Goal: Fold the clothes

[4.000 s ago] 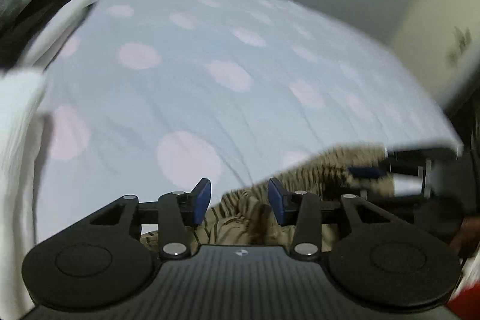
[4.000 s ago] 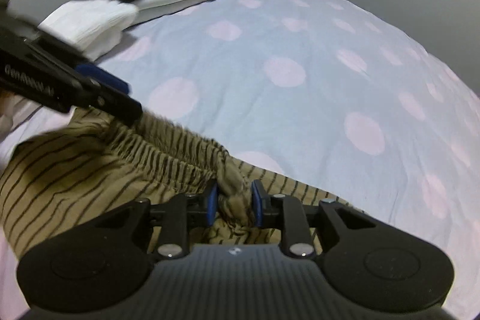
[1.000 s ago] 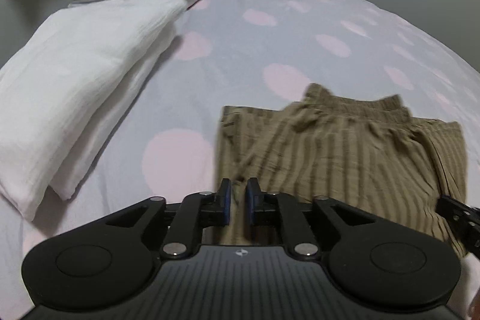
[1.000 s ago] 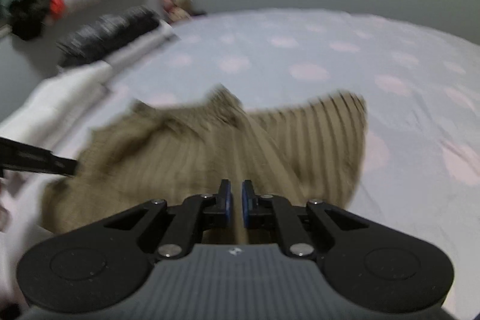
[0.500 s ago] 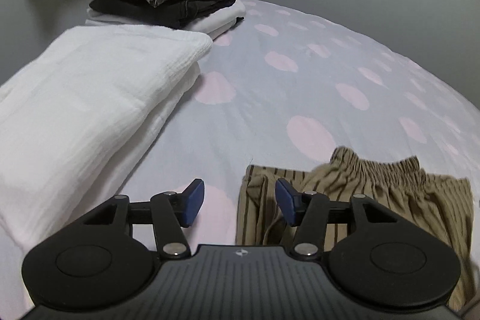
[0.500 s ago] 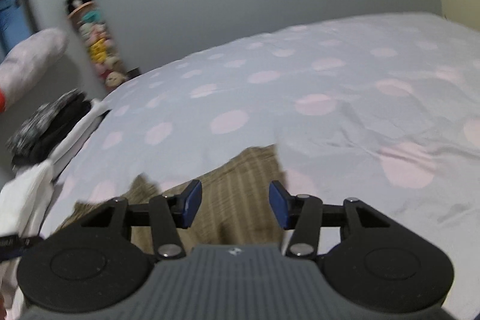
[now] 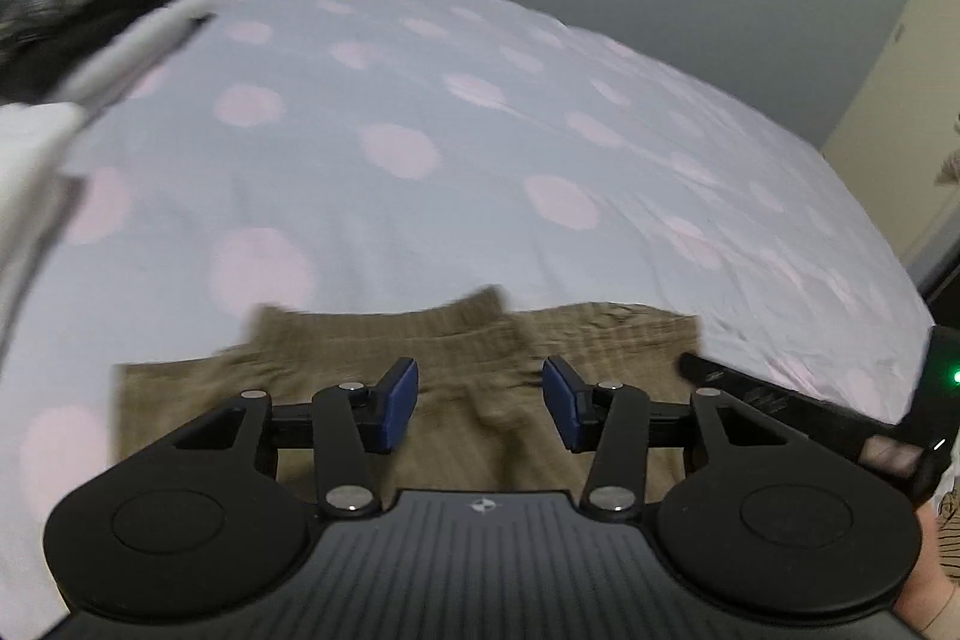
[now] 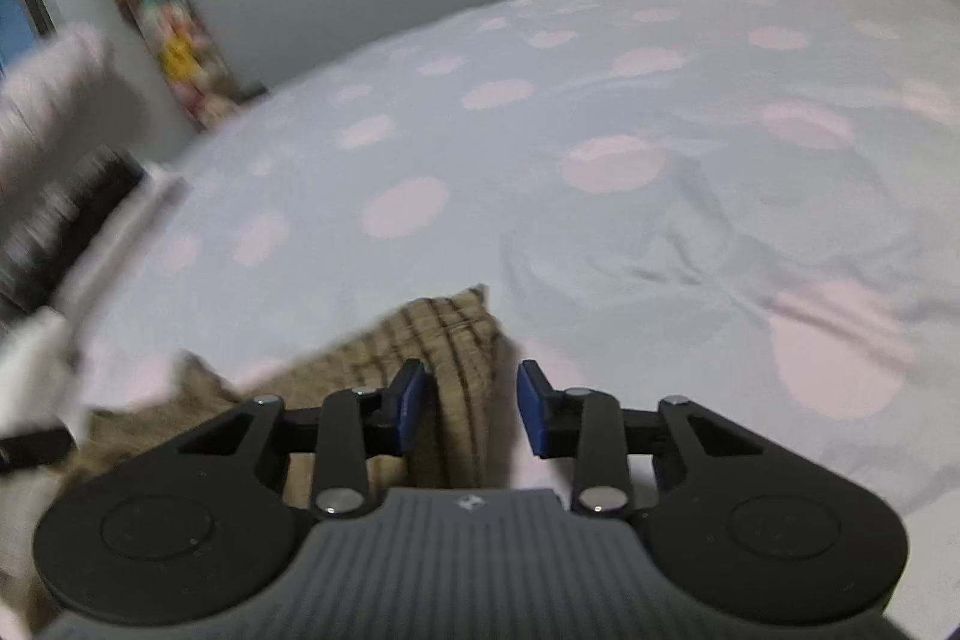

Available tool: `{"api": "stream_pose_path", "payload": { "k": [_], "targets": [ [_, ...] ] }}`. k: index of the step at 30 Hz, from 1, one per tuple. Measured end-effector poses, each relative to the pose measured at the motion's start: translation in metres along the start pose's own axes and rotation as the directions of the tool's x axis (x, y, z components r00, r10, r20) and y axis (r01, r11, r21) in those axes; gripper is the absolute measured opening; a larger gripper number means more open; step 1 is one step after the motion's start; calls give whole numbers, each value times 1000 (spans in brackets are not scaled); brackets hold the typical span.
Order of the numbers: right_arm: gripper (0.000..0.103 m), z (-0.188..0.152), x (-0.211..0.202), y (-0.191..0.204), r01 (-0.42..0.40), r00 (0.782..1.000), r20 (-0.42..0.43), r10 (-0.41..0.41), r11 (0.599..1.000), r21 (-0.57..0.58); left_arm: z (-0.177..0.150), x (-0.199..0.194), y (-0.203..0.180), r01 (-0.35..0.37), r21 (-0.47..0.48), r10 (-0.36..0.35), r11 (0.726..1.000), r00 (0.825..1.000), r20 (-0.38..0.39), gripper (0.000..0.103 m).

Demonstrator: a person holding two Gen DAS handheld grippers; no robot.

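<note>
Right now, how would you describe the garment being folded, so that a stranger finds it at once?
Look at the bed with the pale blue sheet dotted with pink circles. At its near edge, below the open left gripper, lies a flat brown garment. It alone is olive-brown with thin dark stripes; the folded pile at the far left is white, black and floral.

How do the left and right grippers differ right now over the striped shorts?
The left gripper is spread wider than the right gripper. The left gripper sits over the middle of the brown striped shorts, near the waistband; the right gripper is at a corner of the shorts, with polka-dot bedsheet past its right finger. Both are open and grip nothing.
</note>
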State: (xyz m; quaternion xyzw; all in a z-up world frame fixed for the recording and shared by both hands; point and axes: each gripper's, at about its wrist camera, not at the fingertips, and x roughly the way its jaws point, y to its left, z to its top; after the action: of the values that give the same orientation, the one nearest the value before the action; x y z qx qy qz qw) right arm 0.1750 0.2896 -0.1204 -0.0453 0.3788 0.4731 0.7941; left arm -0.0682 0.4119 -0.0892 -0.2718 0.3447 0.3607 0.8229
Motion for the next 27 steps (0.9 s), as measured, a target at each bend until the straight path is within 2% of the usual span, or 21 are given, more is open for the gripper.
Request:
{"api": "stream_pose_path", "payload": {
  "k": [2,7,12,19,22,24,25,27],
  "targets": [
    [37,-3,10,-1,18,999,-30,-19,999,-34,4,15,-18,8,13,-8,1000,999,-41,54],
    [39,2,20,-9,-72,996,-59,71,997,-20,15,52,-62,27,41,-21,999,989,-145,54],
    [39,-2,28,-7,-88,995,-51,86,995,-49,10,85,-71,-73,28,77,997,972,-222,54],
    [39,-2,29,-3,-89,995,-49,85,993,-76,-3,96,-78,-125,44,132,991,969,-208,56],
    [38,0,27,-3,-91,995,-57,86,993,-77,-10,95,-81,-145,66,154,987,972,-177,48],
    [34,1,26,-5,-95,994,-57,91,993,-74,-16,89,-74,-140,61,147,988,979,-140,30],
    [32,1,25,-6,-99,994,-55,96,993,-68,-18,86,-71,-136,55,142,989,982,-123,27],
    [30,2,25,-9,-111,993,-55,109,993,-50,-21,80,-57,-96,-11,94,995,990,-108,12]
  ]
}}
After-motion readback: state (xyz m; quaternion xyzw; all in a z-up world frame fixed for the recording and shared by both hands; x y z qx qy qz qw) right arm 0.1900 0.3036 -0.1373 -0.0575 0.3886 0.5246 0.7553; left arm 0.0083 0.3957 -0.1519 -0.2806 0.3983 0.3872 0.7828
